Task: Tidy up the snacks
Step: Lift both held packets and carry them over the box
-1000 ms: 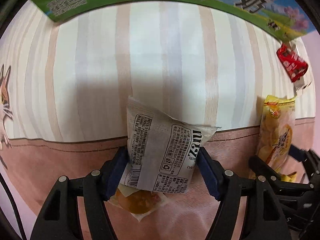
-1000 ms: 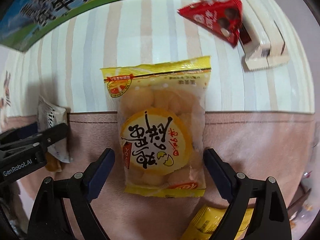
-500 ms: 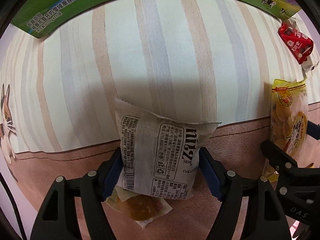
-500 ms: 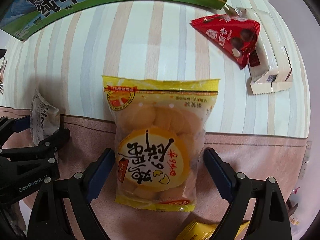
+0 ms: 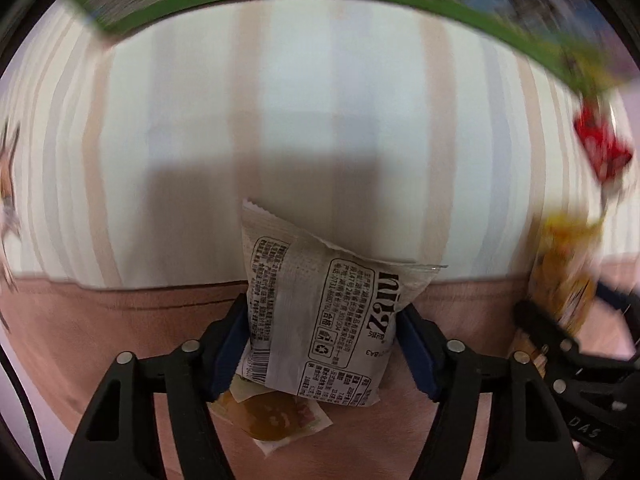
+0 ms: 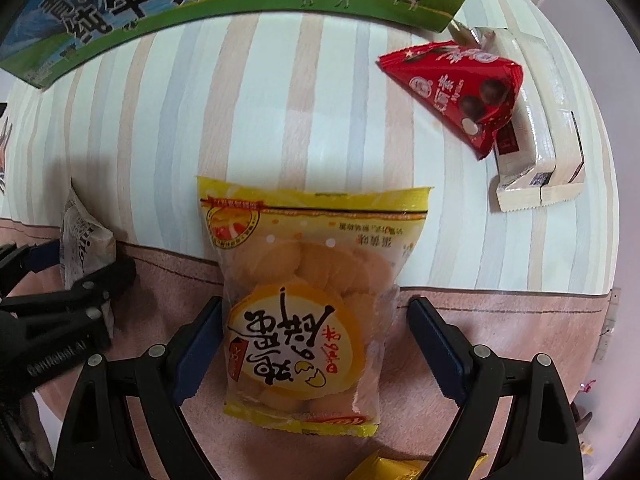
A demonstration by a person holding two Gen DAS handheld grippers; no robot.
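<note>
My left gripper [image 5: 322,344] is shut on a white snack packet with black print [image 5: 320,320], held above the cloth; it also shows at the left of the right wrist view [image 6: 82,240]. A clear packet with a brown cake [image 5: 272,420] lies under it. My right gripper [image 6: 314,344] has its jaws on both sides of a yellow egg-biscuit bag [image 6: 304,304]; the left pad touches it, and a gap shows at the right pad. The same bag shows blurred at the right of the left wrist view [image 5: 564,276].
A green and blue milk carton box [image 6: 200,4] stands at the back. A red triangular chocolate packet [image 6: 460,84] rests on white wrapped boxes [image 6: 536,152] at the right. A yellow packet [image 6: 384,472] lies at the near edge. The table carries a striped cloth [image 6: 280,100] with a pink border.
The left gripper has moved with the white packet; its view is now blurred by motion. The right gripper has moved in along the yellow bag, with its jaws closer to it.
</note>
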